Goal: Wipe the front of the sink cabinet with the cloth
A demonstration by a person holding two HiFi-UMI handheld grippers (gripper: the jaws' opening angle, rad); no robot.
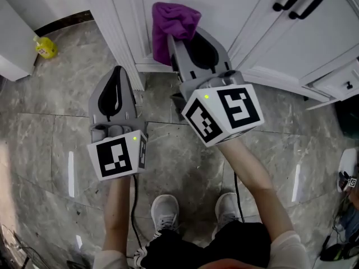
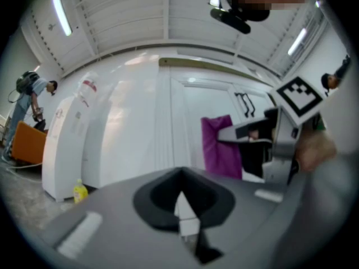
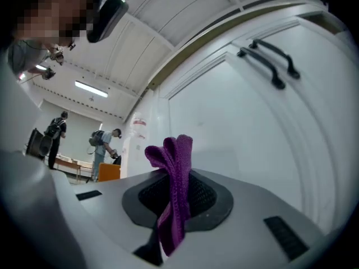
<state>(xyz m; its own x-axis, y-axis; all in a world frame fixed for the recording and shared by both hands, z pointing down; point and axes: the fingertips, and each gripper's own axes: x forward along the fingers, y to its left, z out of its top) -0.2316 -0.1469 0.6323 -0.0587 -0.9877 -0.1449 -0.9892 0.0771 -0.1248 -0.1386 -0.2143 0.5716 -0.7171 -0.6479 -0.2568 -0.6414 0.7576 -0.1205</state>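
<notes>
A purple cloth (image 1: pixel 171 27) is pinched in my right gripper (image 1: pixel 175 38) and pressed against the white cabinet door (image 1: pixel 207 4) low down, near its left edge. In the right gripper view the purple cloth (image 3: pixel 174 189) stands up between the shut jaws, with the white door (image 3: pixel 241 122) just behind it. My left gripper (image 1: pixel 118 72) is lower left, shut and empty, pointing at the white corner post (image 1: pixel 120 38). From the left gripper view, the cloth (image 2: pixel 220 147) and the right gripper (image 2: pixel 263 133) show at the right.
Black handles (image 1: pixel 303 1) sit on the cabinet doors to the right. A yellow bottle (image 1: pixel 46 47) stands on the grey tiled floor (image 1: pixel 61 94) at far left beside a white unit (image 1: pixel 17 32). My shoes (image 1: pixel 165 212) are below the grippers. People stand far off in the room.
</notes>
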